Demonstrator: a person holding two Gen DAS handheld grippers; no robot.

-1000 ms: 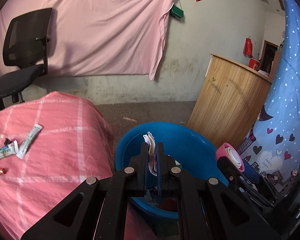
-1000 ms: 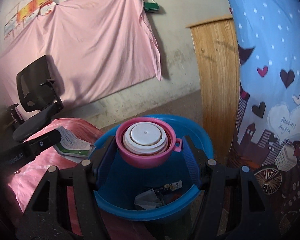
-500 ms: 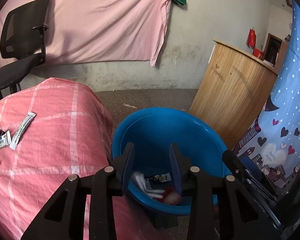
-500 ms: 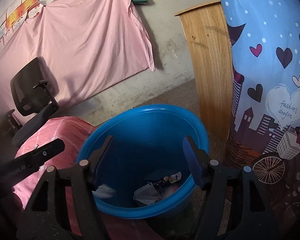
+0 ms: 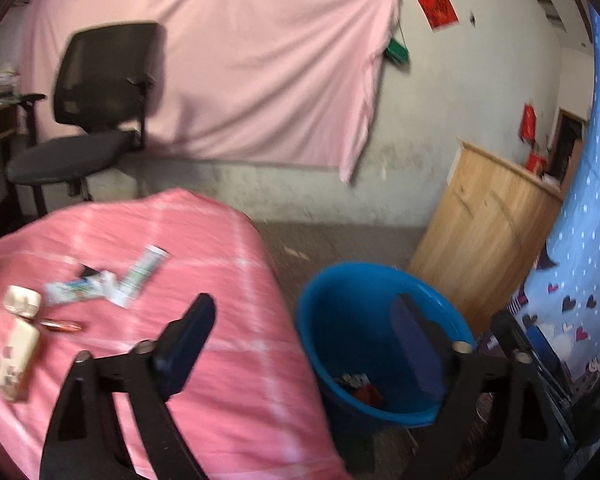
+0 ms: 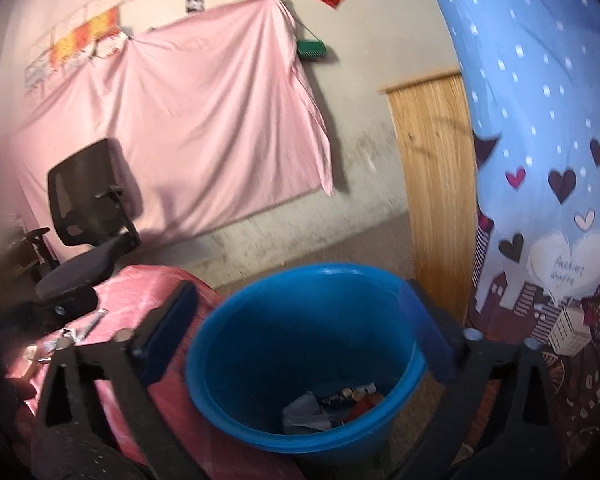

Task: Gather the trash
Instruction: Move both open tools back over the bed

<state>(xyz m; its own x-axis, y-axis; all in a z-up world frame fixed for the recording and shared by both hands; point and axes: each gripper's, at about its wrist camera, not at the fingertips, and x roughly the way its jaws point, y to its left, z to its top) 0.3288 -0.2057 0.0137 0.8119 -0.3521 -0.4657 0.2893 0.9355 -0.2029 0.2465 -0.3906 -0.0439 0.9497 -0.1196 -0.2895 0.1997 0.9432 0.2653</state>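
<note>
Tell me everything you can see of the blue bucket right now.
The blue bucket is a round, open-topped tub of smooth, plastic-looking material, standing upright on the floor beside the table with the pink checked cloth. At its bottom lies a small heap of trash: crumpled grey wrapping, something red, a small printed tube or packet. Neither gripper touches it; both jaws are opening, nothing between them.

L claw (image 5: 304, 336) & R claw (image 6: 300, 320): jaws opening, nothing between.
</note>
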